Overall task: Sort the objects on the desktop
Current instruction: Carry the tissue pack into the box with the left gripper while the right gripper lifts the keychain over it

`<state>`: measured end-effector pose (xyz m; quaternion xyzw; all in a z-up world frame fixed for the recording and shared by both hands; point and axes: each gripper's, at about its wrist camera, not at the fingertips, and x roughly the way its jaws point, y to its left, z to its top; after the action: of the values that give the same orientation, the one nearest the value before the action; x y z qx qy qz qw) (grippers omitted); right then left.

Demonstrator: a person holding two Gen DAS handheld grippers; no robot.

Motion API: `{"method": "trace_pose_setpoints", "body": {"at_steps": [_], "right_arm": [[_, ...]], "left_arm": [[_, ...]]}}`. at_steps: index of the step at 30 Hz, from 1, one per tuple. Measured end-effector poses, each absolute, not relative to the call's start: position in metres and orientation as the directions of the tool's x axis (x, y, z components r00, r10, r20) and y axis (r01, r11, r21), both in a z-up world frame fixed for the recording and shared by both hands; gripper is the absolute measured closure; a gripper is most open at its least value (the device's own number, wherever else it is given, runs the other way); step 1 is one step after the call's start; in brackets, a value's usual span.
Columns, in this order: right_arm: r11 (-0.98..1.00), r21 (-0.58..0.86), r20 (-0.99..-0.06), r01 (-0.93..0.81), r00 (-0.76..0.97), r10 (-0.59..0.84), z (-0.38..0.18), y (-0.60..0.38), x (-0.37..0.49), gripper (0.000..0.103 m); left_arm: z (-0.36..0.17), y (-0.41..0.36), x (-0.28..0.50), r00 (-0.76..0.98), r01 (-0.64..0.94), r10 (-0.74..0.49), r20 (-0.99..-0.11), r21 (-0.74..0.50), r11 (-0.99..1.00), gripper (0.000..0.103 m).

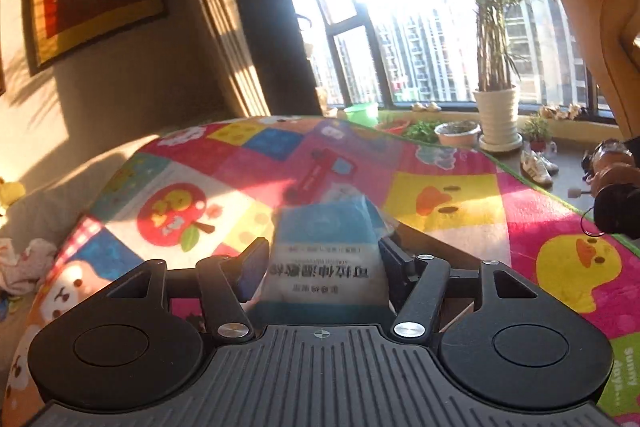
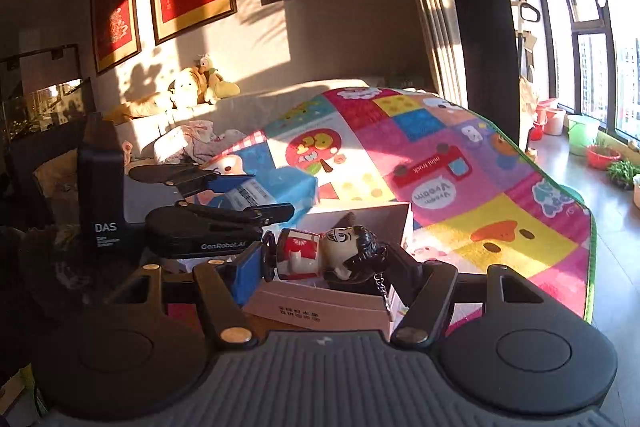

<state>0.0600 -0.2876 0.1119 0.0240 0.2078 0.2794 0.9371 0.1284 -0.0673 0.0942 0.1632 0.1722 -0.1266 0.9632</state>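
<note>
Biggest thing I see is the mat (image 1: 448, 195), a bright cartoon patchwork spread ahead of and under both grippers. Past its far edge, left wrist view, a potted palm (image 1: 496, 107) stands by the window, well ahead and to the right.

Next, the box (image 2: 340, 303): white, open-topped, directly below the right gripper's fingers, printed text on its near wall. Its raised lid sits just beyond the fingertips.

Left gripper (image 1: 324, 259) is clamped on a packet (image 1: 328, 251), blue top, white label with Chinese print. Packet stands between the fingers and sticks out forward past the tips, held up off the mat. In the right wrist view I see the same gripper side-on, ahead-left of the right one and slightly higher, the packet pointing right over the mat.

Right gripper (image 2: 324, 259) is clamped on a figurine (image 2: 328, 255): lying sideways across the fingers, red-and-white body toward the left finger, black-haired head toward the right one. It sits just above the box opening; can't tell if it touches the rim. A short chain (image 2: 380, 287) hangs from the head end down toward the box.
</note>
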Motion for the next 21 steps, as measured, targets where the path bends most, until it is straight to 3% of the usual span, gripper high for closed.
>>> {"method": "trace_pose_setpoints", "body": {"at_steps": [5,10,15,18,21], "right_arm": [[0.861,0.136,-0.401,-0.49,0.768,0.5,0.103,-0.292,0.066,0.038],[0.862,0.139,-0.425,-0.487,0.757,0.496,0.104,-0.28,0.088,0.038],[0.858,0.167,-0.404,-0.485,0.76,0.509,0.134,-0.243,0.152,0.038],[0.871,0.201,-0.427,-0.448,0.76,0.489,0.14,-0.218,0.202,0.027],[0.872,0.159,-0.482,-0.463,0.735,0.478,0.127,-0.187,0.227,0.035]], "left_arm": [[0.067,-0.052,0.122,0.878,0.301,-0.176,-0.445,0.226,0.927,0.009],[0.057,-0.03,0.087,0.872,0.226,-0.101,-0.479,0.212,0.951,0.007],[0.063,-0.007,0.064,0.862,0.175,-0.12,-0.493,0.066,0.982,0.006],[0.065,0.0,0.051,0.868,0.157,-0.122,-0.482,0.032,0.987,0.005],[0.063,0.01,0.041,0.866,0.146,-0.131,-0.483,-0.006,0.989,0.003]]}}
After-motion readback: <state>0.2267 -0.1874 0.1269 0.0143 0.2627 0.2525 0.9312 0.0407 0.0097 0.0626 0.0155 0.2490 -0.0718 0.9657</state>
